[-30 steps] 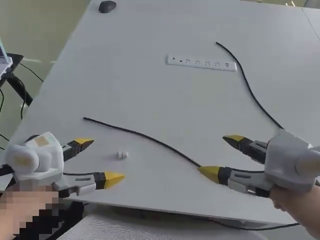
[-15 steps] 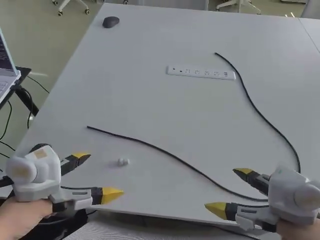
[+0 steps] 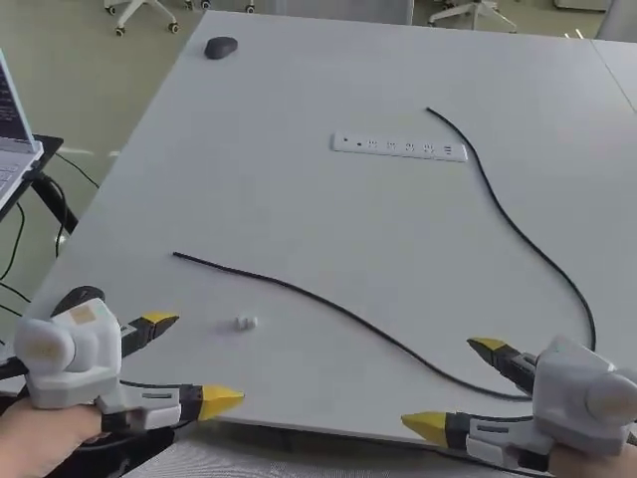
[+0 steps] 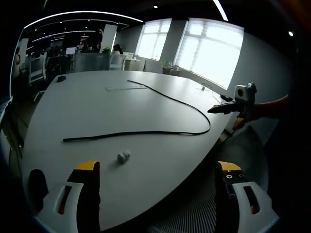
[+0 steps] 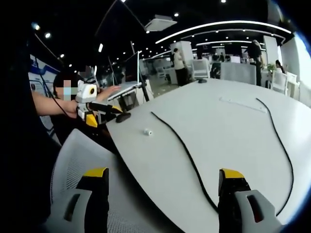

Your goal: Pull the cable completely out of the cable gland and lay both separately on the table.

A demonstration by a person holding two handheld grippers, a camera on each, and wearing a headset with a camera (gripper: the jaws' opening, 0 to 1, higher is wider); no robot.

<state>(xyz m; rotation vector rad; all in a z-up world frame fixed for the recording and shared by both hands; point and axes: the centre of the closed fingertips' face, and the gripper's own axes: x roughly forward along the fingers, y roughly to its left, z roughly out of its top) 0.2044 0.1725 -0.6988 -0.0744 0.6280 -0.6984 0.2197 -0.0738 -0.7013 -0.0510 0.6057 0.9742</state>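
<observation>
A long black cable [image 3: 398, 345] [image 4: 146, 132] [image 5: 187, 150] lies loose across the white table [image 3: 299, 199], curving from mid-left round to the power strip. A small white cable gland [image 3: 244, 322] [image 4: 123, 156] [image 5: 146, 131] lies by itself near the front edge, apart from the cable. My left gripper [image 3: 189, 360] [image 4: 158, 167] hovers open at the front left corner, nothing between its yellow-tipped fingers. My right gripper [image 3: 456, 386] [image 5: 163, 174] hangs open off the front right edge, close to the cable's bend, holding nothing.
A white power strip [image 3: 399, 146] lies toward the far side. A dark mouse [image 3: 221, 46] sits at the far left corner. A laptop [image 3: 12, 129] stands on a stand left of the table. Office chairs [image 3: 139, 10] stand beyond. A mesh chair seat [image 5: 92, 165] is below the front edge.
My right gripper has drawn back from over the cable toward the table's front edge, still open. The left gripper has dropped slightly. Cable and gland lie as before; the head camera has shifted.
</observation>
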